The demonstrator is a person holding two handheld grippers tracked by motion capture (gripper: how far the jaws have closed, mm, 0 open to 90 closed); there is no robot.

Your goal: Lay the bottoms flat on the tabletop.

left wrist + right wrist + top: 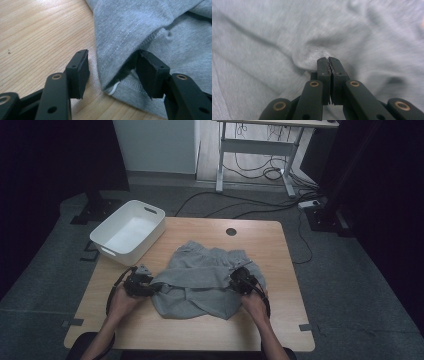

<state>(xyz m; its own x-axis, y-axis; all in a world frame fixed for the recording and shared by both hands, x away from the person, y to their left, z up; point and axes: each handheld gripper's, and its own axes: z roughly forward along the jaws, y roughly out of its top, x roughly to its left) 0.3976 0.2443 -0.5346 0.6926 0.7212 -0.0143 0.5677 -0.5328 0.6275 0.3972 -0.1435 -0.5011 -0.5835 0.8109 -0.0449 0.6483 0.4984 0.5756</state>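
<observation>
Black jaws of the right gripper (329, 59) are pressed together at the tips with a small pucker of grey knit pinched between them, so this gripper has hold of the grey shorts (202, 280) at their right side. Those shorts lie partly folded in the middle of the wooden table (280, 320), waistband toward the far edge, with a white plastic bin (129, 231) standing at the table's far left corner. On the other side, the left gripper (112, 66) stands about half open: its jaws straddle a stitched hem edge of the shorts, one pad out over bare wood and the other just beside the cloth, neither pressing on it. By my reading the fold is mid-step, one side gripped and the other not yet. Next the left jaws need to close on that hem, then both hands can carry the fold across together
</observation>
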